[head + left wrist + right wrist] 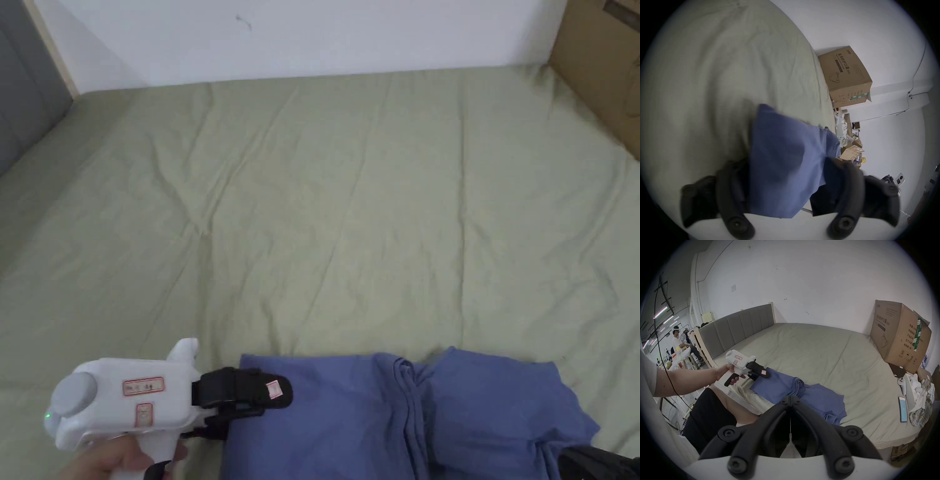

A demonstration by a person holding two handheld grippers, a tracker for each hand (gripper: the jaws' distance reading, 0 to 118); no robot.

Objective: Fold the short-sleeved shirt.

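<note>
The shirt is plain blue, the bedsheet pale olive-green — both unpatterned. The left gripper has a white body and black jaws; the cardboard box is brown.

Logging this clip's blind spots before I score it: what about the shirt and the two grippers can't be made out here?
- Blue shirt: its near part is cut off by the head view's bottom edge.
- Left gripper: its view is blurred; cloth lies between the jaws, but whether they press on it cannot be told.
- Right gripper: in the head view, the corner cuts it off.
- Sleeves and collar: hidden in bunched folds.
</note>
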